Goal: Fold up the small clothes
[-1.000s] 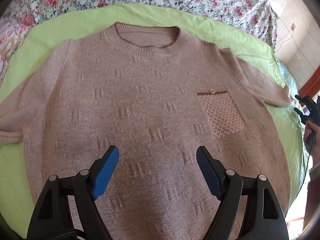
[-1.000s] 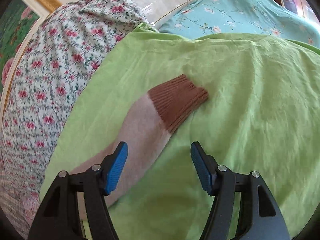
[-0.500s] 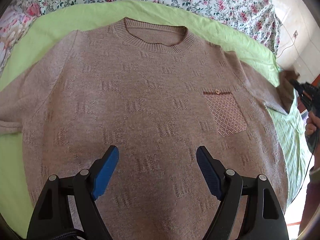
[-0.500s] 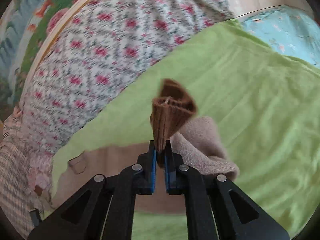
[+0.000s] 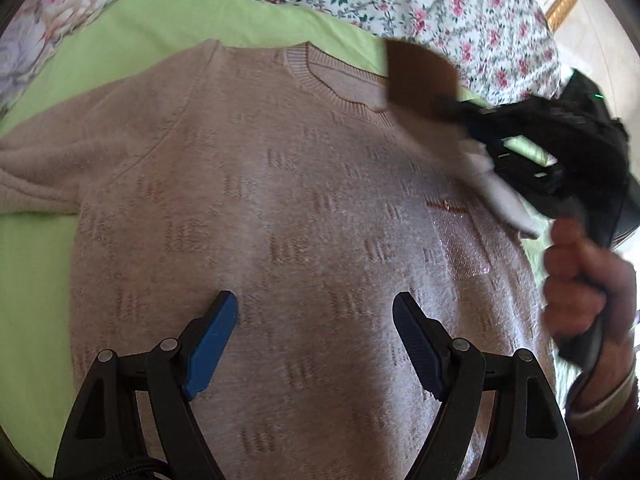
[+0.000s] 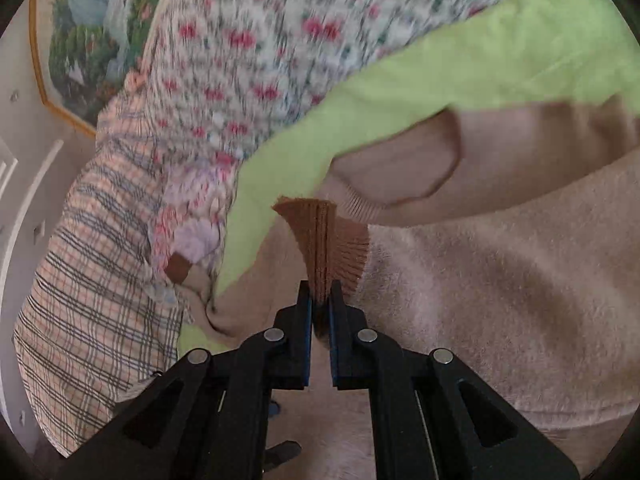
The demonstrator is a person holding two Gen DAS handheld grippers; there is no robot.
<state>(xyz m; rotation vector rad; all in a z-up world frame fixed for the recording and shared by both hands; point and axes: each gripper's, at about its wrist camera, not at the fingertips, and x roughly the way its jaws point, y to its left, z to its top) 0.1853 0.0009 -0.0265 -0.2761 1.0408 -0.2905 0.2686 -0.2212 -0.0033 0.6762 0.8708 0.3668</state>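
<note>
While right claw (image 6: 320, 300) is pinching brown ribbed cuff (image 6: 320, 240), soft beige knitted sweater (image 5: 300, 220) is draping limply; left claw (image 5: 314, 336) gaping empty at 6 o'clock.

Green sheet (image 5: 132, 36) spreads across the left of frame, floral quilt (image 5: 420, 0) fills the top, plaid cloth (image 6: 92, 264) lower left, framed painting (image 6: 92, 32) upper left.

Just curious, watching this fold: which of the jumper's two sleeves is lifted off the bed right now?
The sleeve with the dark brown cuff pinched in the right gripper, held above the jumper's chest. The other sleeve lies flat on the green sheet.
</note>
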